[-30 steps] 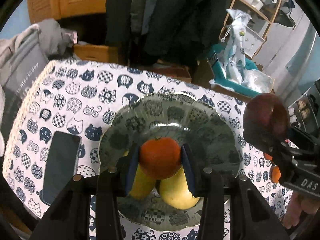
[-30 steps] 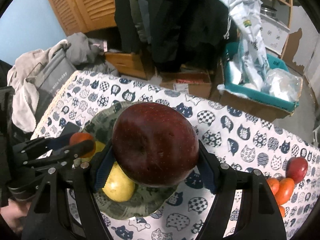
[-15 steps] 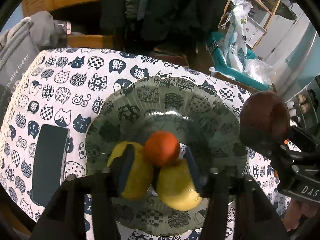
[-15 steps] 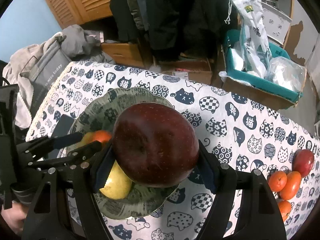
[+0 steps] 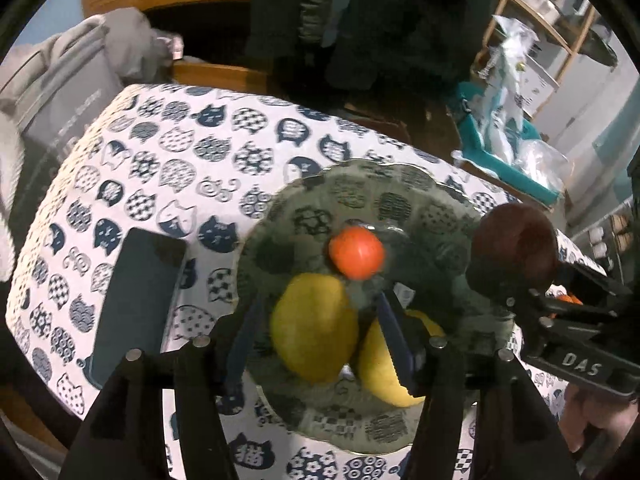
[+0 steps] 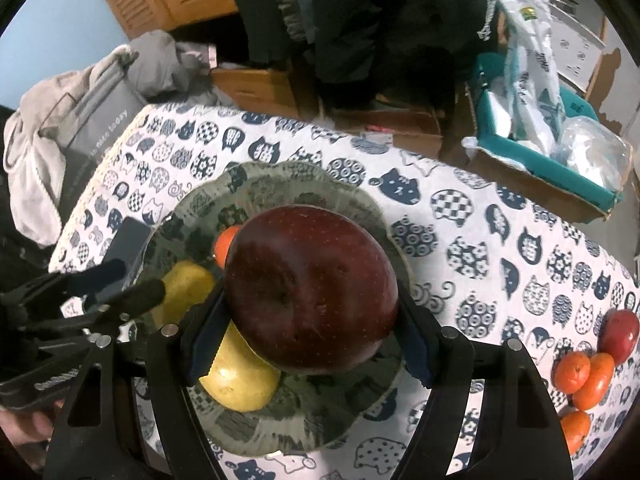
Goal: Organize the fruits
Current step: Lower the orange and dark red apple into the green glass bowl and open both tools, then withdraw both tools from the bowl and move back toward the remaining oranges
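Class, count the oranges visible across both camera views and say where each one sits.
4: one orange on the plate beyond the lemons; three oranges clustered on the tablecloth by a red apple. Others may be hidden.

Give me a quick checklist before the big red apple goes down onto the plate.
1. Red apple clamped in right hand-held gripper: ok.
2. Left hand-held gripper open, holding nothing: ok.
3. Orange resting on plate: ok.
4. Two yellow fruits on plate: ok.
5. Bare spot on plate for the apple: ok, far side.
6. Left hand-held gripper out of the apple's path: not ok, over plate.
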Available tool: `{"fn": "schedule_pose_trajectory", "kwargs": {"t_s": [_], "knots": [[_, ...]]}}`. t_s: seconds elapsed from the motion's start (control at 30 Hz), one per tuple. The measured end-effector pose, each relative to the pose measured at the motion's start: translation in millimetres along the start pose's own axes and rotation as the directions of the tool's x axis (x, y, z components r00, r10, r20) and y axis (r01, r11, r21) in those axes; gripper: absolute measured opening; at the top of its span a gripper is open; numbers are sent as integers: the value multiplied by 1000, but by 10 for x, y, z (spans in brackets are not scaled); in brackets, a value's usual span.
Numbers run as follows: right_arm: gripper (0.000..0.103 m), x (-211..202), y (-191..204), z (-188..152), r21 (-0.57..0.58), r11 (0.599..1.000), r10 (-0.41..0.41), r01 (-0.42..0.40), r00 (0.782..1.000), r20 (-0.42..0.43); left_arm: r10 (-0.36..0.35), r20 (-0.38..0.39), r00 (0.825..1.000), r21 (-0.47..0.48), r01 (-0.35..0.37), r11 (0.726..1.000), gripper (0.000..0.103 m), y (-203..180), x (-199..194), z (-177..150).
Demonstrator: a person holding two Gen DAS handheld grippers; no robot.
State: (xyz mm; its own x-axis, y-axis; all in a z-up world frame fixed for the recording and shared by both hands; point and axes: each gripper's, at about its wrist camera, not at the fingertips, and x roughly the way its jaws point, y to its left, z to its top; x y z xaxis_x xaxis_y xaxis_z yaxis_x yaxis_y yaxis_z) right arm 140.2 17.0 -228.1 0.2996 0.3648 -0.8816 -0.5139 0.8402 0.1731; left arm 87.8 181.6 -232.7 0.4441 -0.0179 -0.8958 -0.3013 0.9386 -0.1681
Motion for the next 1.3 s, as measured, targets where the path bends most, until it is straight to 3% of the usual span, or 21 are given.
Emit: {"fn": "schedule_pose_trajectory", "kwargs": {"t_s": [0.4, 0.8, 1.1, 1.3], "knots": [[76, 386, 132, -17, -44, 998, -45, 41, 995, -84, 11, -5, 1000, -89, -11, 996, 61, 304, 44, -27], [77, 576, 165, -50, -43, 999, -32, 26, 988, -152, 41, -26, 999, -70, -42, 997, 63, 307, 118, -38], [81, 412, 199, 8, -46, 998, -38, 34, 994, -98, 29, -18, 999, -80, -30, 996, 65, 291, 64, -10], [81, 127, 139, 80, -29, 998, -54, 54, 998, -25, 30, 30, 999, -63, -28, 998, 65, 201, -110, 14]]}}
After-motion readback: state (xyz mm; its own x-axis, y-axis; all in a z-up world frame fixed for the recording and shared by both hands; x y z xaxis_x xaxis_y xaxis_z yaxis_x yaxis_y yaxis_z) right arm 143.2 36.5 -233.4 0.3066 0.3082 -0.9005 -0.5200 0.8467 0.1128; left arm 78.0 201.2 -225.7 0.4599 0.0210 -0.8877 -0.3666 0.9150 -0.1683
